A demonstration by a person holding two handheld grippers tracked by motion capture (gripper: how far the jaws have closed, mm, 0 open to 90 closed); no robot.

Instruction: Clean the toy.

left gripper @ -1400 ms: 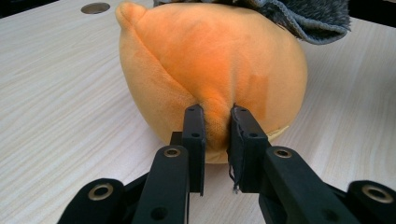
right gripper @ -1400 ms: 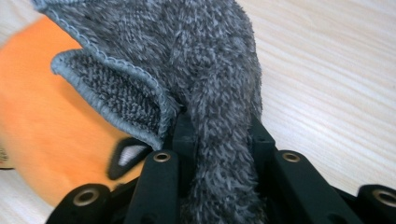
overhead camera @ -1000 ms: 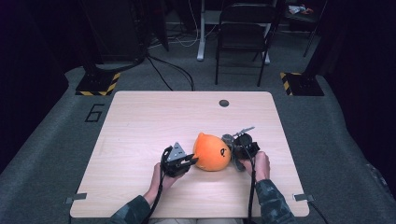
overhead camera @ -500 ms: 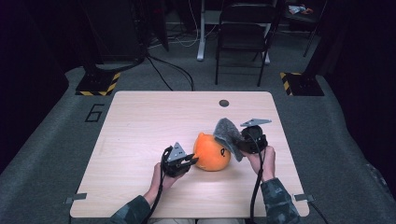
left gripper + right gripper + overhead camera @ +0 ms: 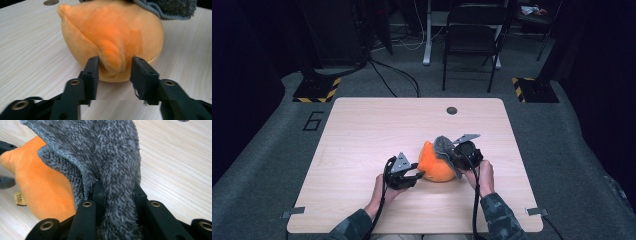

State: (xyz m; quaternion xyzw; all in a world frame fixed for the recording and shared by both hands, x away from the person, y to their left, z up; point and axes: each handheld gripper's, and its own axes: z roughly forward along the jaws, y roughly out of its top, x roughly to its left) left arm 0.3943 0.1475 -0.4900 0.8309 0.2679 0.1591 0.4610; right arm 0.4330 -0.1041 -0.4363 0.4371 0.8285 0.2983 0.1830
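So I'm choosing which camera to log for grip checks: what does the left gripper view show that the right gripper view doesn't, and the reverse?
Left gripper view alone: the left gripper, its jaws set either side of a small nub at the base of the orange plush toy, apparently pinching it, and the round hole in the table. Right gripper view alone: the right gripper shut on the grey fuzzy cloth, and a small tag on the toy. Both share the toy, the cloth draped on it and the wooden table.
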